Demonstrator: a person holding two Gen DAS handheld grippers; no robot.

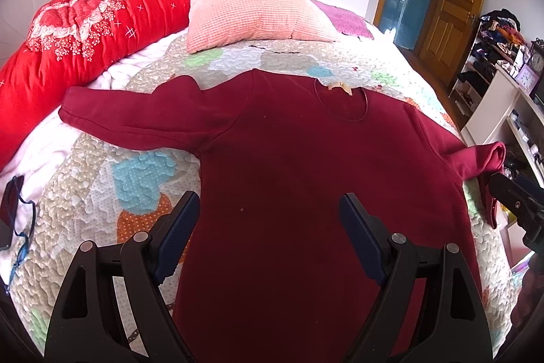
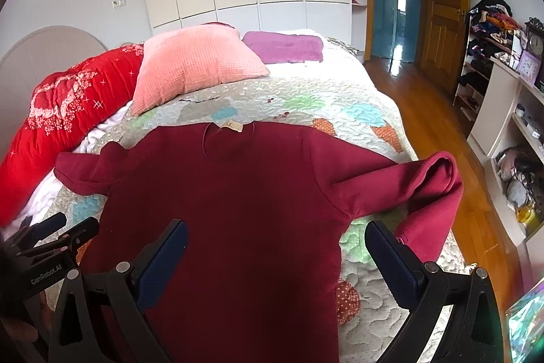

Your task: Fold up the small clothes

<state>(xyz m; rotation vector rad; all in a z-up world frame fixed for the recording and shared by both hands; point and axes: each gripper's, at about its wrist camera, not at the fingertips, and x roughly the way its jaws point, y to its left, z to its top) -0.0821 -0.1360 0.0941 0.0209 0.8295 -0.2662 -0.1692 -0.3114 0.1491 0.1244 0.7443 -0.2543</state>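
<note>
A dark red long-sleeved top [image 1: 299,159] [image 2: 238,193] lies flat on the quilted bed, neck and tan label [image 1: 338,87] pointing away from me. Its left sleeve [image 1: 136,114] stretches out flat. The right sleeve [image 2: 431,189] is bunched and hangs over the bed's edge. My left gripper [image 1: 268,210] hovers open over the top's lower body, nothing between its fingers. My right gripper [image 2: 275,240] is open too, above the top's right side near the armpit. Each gripper shows at the edge of the other's view.
A pink pillow [image 1: 251,12], a red floral quilt [image 1: 85,33] and a purple cloth [image 2: 284,46] lie at the head of the bed [image 2: 357,111]. Blue-framed glasses [image 1: 20,227] rest at the left. Shelves with clutter [image 2: 503,63] and wooden floor [image 2: 425,125] are on the right.
</note>
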